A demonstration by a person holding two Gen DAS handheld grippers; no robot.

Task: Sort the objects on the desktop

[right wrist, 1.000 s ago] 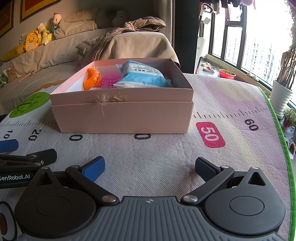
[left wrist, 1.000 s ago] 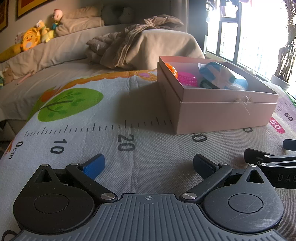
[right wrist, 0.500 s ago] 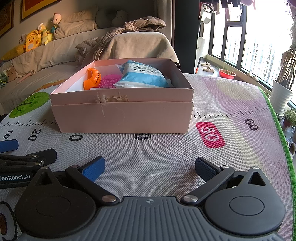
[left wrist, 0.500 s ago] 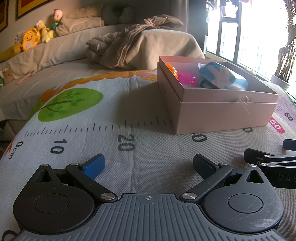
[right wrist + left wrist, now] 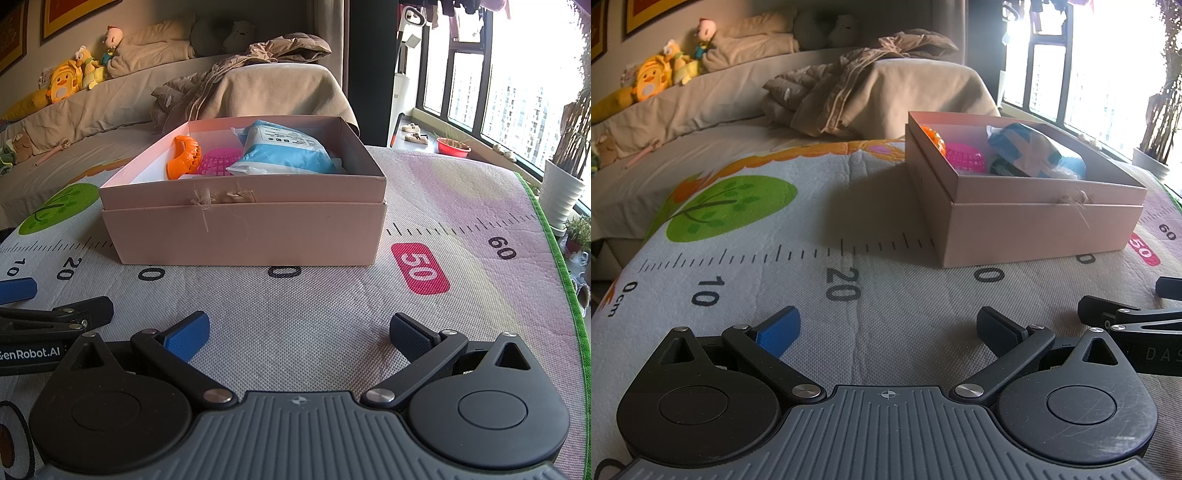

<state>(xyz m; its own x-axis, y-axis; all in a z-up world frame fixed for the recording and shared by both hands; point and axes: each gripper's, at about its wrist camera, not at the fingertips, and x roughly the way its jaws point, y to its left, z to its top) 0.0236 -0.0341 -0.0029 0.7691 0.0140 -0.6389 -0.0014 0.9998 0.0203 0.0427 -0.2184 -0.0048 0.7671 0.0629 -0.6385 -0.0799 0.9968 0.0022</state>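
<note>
Pink cardboard box (image 5: pixel 243 232) sits open on the printed ruler mat (image 5: pixel 295 325), its front wall over the mat's number row, between the "20" and the pink "50" label (image 5: pixel 420 273). In the left wrist view the box (image 5: pixel 1034 229) is ahead and to the right. Inside the box: orange plastic toy (image 5: pixel 183 157) at the left, pink mesh item (image 5: pixel 219 162) in the middle, blue-and-white plastic pack (image 5: pixel 284 151) leaning on the right side and rising above the rim. The same contents show from the left wrist view: orange toy (image 5: pixel 932 142) at the far left corner, pink mesh item (image 5: pixel 966 158), blue-and-white pack (image 5: pixel 1034 151). Torn tape or paper scrap on the box's front rim.

Right gripper (image 5: pixel 297 334) is low over the mat, just in front of the box, fingers spread wide, nothing between them. Left gripper (image 5: pixel 886 330) is low over the mat near the "20" mark, fingers also spread wide, empty. Each gripper's tips show at the edge of the other's view; the two are side by side, close, not touching.

No loose objects on the mat around the box in either view.

Behind the mat: beige-covered sofa (image 5: pixel 110 99) with a crumpled brown jacket (image 5: pixel 240 62) on its arm, yellow plush toys (image 5: pixel 66 81) along the backrest. Right side: window (image 5: pixel 498 81), white plant pot (image 5: pixel 561 195), red bowl (image 5: pixel 453 147) on the sill.
</note>
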